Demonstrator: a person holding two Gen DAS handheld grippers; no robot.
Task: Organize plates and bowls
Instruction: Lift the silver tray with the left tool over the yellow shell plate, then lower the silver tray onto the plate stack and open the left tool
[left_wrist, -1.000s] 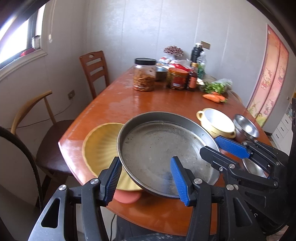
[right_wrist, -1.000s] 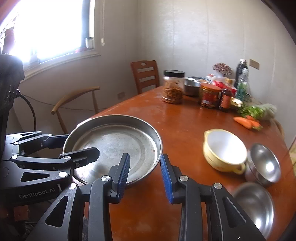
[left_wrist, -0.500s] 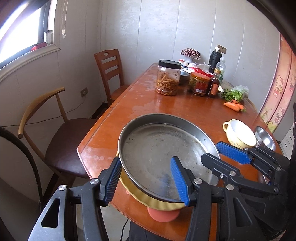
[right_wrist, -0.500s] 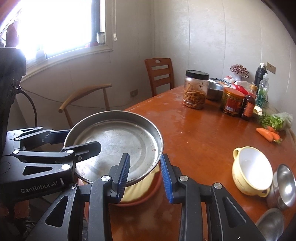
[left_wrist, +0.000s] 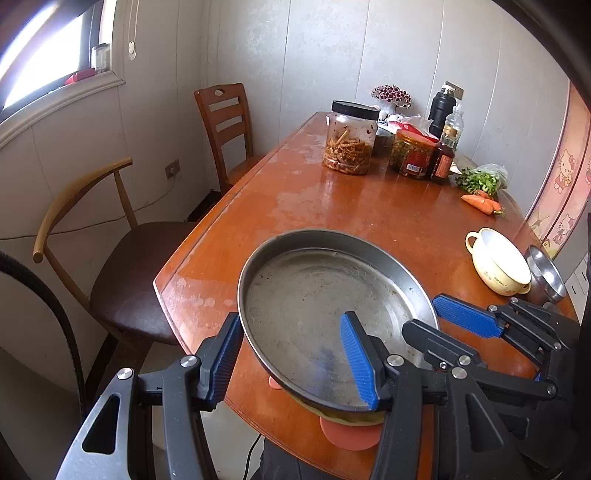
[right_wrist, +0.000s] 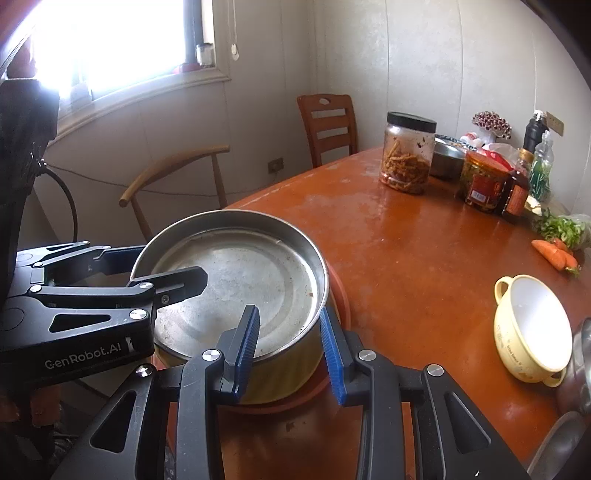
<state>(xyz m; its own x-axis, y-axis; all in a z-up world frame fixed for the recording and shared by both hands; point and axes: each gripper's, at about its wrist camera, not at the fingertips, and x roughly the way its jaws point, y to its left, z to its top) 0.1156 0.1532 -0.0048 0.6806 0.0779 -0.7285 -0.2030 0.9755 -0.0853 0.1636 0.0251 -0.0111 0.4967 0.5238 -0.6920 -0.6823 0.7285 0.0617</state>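
I have both claws on the wide round grey metal pan (left_wrist: 314, 295). The left claw (left_wrist: 291, 317) is partly closed over the pan's near-left wall. Its outer blue pad lies against the outside of the rim and its inner pad reaches in over the pan floor. The right claw (right_wrist: 289, 309) is closed down narrow on the near-right wall, one pad inside and one outside, so the rim runs up between them.

The pan lies directly ahead of both claws, at the near end of the glossy reddish-brown wooden counter (left_wrist: 351, 214). Beneath it, just under my right claw's pads, I see the side of a yellow ribbed bowl (right_wrist: 284, 373). The pan looks seated in the mouth of that bowl, though I cannot tell whether its weight is fully down. The yellow bowl stands on a flat salmon-red plate (right_wrist: 340, 295), whose edge shows past the bowl below the right claw and out over the counter's near edge.

Off to the right of the right claw, well apart from the pan, a cream two-handled ceramic bowl (right_wrist: 532, 328) sits upright on the counter. A small shiny steel bowl (left_wrist: 545, 273) is just beside it on the far right. Far ahead of the claws, at the back of the counter, are a clear black-lidded jar of brown strips (left_wrist: 349, 140) and a few orange carrots (left_wrist: 480, 201).
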